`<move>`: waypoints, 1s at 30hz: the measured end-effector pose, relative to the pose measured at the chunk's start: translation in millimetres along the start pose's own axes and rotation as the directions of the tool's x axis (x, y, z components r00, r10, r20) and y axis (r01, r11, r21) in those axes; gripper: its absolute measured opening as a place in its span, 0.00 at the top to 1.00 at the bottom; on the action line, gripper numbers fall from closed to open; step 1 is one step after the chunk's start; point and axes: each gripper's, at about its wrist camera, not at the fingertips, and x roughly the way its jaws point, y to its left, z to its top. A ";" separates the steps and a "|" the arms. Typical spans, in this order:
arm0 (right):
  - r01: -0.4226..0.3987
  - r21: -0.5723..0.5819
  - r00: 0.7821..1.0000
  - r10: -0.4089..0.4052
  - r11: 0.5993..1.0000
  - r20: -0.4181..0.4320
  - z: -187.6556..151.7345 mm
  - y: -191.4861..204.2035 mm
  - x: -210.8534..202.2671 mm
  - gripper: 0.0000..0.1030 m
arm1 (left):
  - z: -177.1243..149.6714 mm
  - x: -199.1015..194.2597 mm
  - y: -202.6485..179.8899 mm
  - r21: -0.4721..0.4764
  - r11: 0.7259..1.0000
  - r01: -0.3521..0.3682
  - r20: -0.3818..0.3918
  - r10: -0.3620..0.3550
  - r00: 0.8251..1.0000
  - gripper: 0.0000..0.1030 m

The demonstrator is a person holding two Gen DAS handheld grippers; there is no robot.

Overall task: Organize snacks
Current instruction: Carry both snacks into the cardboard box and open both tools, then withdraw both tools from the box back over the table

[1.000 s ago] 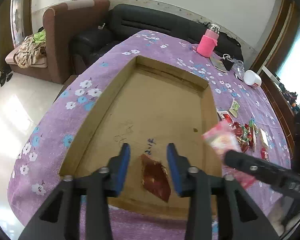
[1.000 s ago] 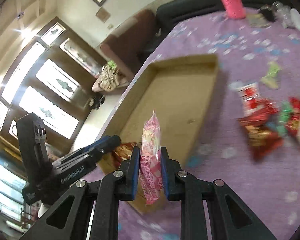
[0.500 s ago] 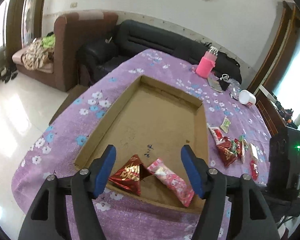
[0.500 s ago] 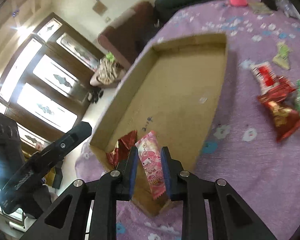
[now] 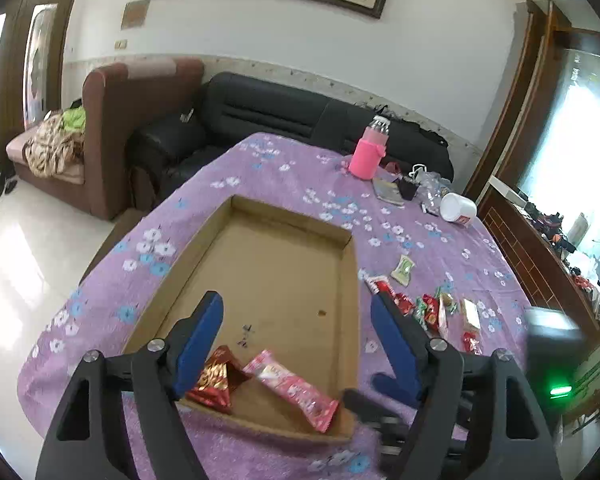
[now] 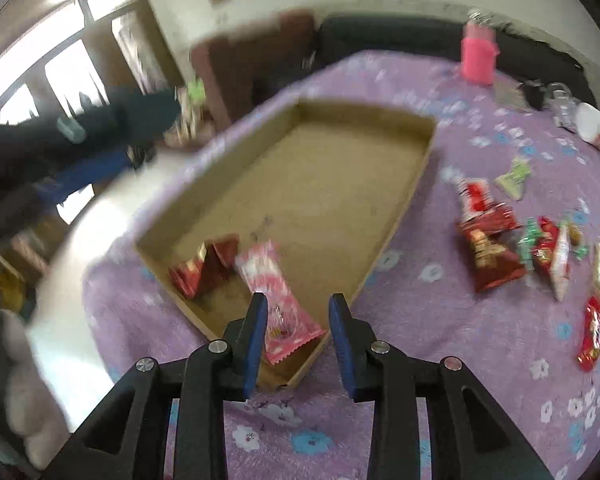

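We have two snacks in the cardboard tray (image 5: 350,280) so far: the red packet (image 5: 216,380) and the pink packet (image 5: 296,390), both at its near end. The loose pile (image 6: 532,248) waits on the surface right of the tray. Our left gripper (image 5: 296,344) and right gripper (image 6: 298,340) hang with jaws wide, holding nothing. Most of the tray floor lies free; its low right wall stands between pile and tray.

Counter (image 5: 260,168) draped in purple floral cloth. Straight ahead of the left hand-held gripper (image 5: 296,338), a shallow cardboard tray (image 5: 350,280) lying flat. Right of it, loose snack packets (image 5: 432,308) scattered on the cloth. Farther off: pink bottle (image 5: 366,152) upright, white cup (image 5: 458,208) tipped on its side, small clutter between.
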 end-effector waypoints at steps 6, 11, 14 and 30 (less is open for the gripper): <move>0.069 0.183 0.987 -0.094 0.981 0.131 -33.6 -68.4 -71.7 0.57 | -3.5 5.0 -36.7 0.028 0.993 0.118 -0.050 -0.116 0.992 0.22; 0.142 0.488 0.953 -0.252 0.861 0.167 -117.1 -161.3 -143.2 0.57 | -17.1 9.8 -77.2 0.054 0.962 0.266 -0.145 -0.256 0.956 0.22; 0.194 0.647 0.913 -0.377 0.738 0.155 -174.6 -201.6 -193.3 0.57 | -23.2 16.8 -100.2 0.074 0.953 0.295 -0.176 -0.279 0.944 0.22; 0.172 0.742 0.904 -0.403 0.648 0.143 -235.0 -224.6 -210.9 0.56 | -62.1 34.3 -151.0 0.140 0.921 0.363 -0.332 -0.302 0.894 0.22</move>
